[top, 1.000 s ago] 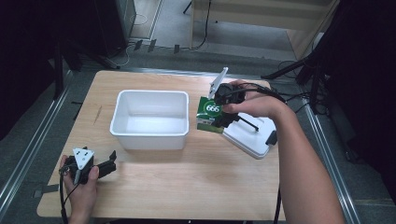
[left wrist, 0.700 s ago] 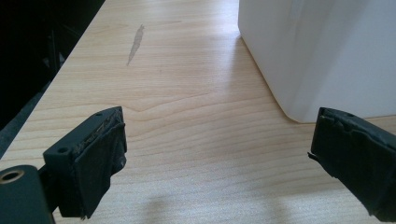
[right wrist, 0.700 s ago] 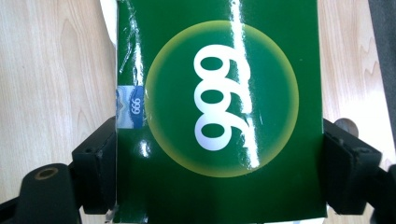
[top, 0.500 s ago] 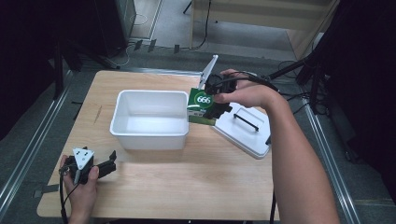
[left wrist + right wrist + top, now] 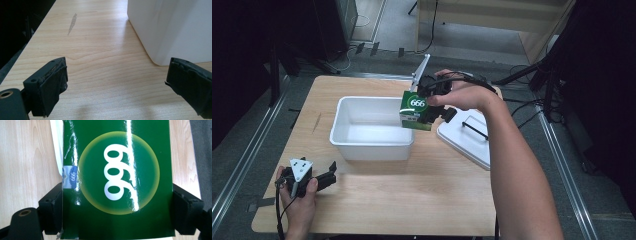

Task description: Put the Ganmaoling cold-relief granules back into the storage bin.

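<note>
Over the white tub, a shiny green box

Right gripper point(image 5: 428, 106) is clamped on the flat, glossy green box point(image 5: 416, 111) above the smooth plastic tub's point(image 5: 372, 145) right rim. Left gripper point(image 5: 328, 176) rests on the pale wooden tabletop point(image 5: 412, 195), black pads apart.

The high view looks forward and down from above the person's side onto the whole light wooden table point(image 5: 377, 200). The left gripper view sits low, close over that tabletop, facing the white rectangular plastic tub point(image 5: 172, 27), which the high view shares point(image 5: 372, 125). The right gripper view looks from very near at the glossy green box marked 666 point(image 5: 117, 177), also seen from above point(image 5: 416, 110).
</note>
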### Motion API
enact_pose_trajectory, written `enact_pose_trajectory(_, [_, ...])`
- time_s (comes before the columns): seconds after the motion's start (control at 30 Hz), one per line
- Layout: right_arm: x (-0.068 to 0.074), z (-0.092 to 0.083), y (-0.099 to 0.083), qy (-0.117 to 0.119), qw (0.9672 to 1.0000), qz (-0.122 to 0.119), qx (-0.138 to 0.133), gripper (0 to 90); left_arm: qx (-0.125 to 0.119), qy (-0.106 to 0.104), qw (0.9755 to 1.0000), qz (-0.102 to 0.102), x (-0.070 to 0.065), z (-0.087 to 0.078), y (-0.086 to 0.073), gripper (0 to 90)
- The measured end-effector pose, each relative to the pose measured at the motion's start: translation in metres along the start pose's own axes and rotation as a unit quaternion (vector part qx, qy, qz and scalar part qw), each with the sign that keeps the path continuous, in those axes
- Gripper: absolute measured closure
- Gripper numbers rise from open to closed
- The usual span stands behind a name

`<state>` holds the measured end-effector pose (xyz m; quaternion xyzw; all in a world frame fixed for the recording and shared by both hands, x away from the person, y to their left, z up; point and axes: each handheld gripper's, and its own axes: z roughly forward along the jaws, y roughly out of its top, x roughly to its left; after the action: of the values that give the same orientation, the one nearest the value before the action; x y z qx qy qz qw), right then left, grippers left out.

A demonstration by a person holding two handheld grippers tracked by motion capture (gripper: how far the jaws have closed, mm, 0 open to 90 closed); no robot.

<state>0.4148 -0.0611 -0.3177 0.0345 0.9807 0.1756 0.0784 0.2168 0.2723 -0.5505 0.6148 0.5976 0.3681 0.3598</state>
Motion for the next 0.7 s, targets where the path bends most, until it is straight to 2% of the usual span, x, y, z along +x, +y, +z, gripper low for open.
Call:
enact_pose_trajectory(0.43, [-0.001,0.019,0.024,0.013,0.9998,-0.013,-0.004,16.0,0.001,-0.002,1.0000,-0.002,0.000,0.000,0.000,4.1])
enact_pose_trajectory(0.7, [0.001,0.025,0.037,0.013,0.9997,-0.021,-0.004,15.9,0.001,-0.003,1.0000,-0.004,0.001,0.000,0.000,4.1])
